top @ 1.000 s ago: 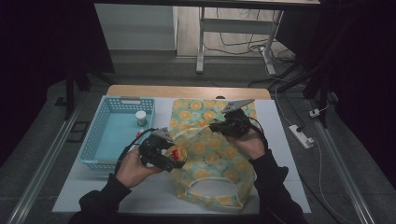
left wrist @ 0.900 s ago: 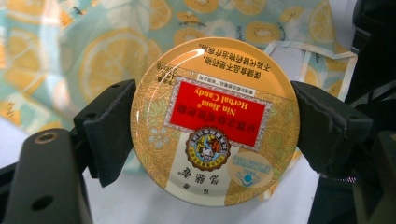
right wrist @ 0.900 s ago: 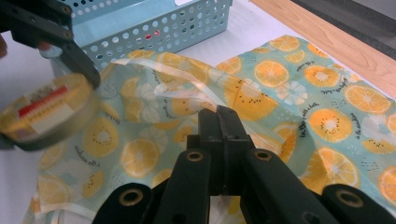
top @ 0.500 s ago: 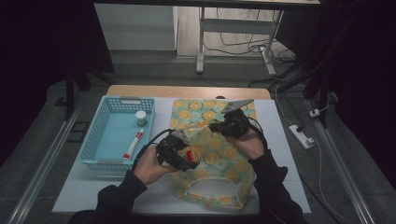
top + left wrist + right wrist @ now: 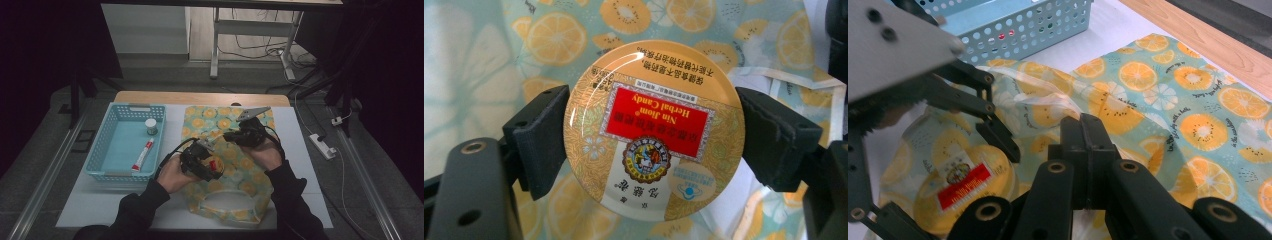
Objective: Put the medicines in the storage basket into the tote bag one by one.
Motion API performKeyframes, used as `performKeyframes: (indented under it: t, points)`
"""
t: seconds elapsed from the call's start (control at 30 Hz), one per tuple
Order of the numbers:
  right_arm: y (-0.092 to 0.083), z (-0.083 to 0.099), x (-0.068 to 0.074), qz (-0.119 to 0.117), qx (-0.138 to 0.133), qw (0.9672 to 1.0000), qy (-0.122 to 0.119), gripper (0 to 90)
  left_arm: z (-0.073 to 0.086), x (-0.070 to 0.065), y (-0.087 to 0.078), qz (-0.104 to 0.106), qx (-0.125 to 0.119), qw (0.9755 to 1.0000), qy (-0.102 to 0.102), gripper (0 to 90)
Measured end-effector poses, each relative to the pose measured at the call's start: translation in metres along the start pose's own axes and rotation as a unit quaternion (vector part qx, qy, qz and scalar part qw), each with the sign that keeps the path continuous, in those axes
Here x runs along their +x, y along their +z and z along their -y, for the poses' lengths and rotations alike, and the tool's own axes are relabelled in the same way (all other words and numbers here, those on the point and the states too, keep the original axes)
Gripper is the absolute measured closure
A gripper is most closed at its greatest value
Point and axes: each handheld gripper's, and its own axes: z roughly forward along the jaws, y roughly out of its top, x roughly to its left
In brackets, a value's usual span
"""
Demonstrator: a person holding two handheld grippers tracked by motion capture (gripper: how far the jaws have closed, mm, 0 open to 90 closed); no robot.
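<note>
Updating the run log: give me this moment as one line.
left gripper: shut on candy tin | right gripper: shut, pinching bag edge | tin over bag | basket: tube, small jar

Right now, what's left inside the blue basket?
In the blue basket lie a red-and-white tube and a small white-capped jar near the far wall. The near wall hides a strip of the floor.

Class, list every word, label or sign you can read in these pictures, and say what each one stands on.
"Nin Jiom": red label on the round tin, seen upside down.
"Herbal Candy": same red label, line below it.
Chinese print on the tin's rim and cream panel: too small to read.
Script on the fruit-print bag: too small to read.
Tube in the basket: print blurred.
</note>
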Motion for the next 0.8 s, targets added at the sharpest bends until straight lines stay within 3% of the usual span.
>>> performKeyframes:
  t: [0.23,0.8]
  points:
    - [0.002,0.001,0.0,0.003,0.0,1.0,0.001,89.6,-0.006,0.0,0.013,0.008,0.003,0.9999,0.01,20.3]
    - [0.01,0.003,-0.001,0.008,0.006,1.0,0.0,89.6,-0.004,0.017,0.046,-0.041,0.024,0.9988,-0.008,20.3]
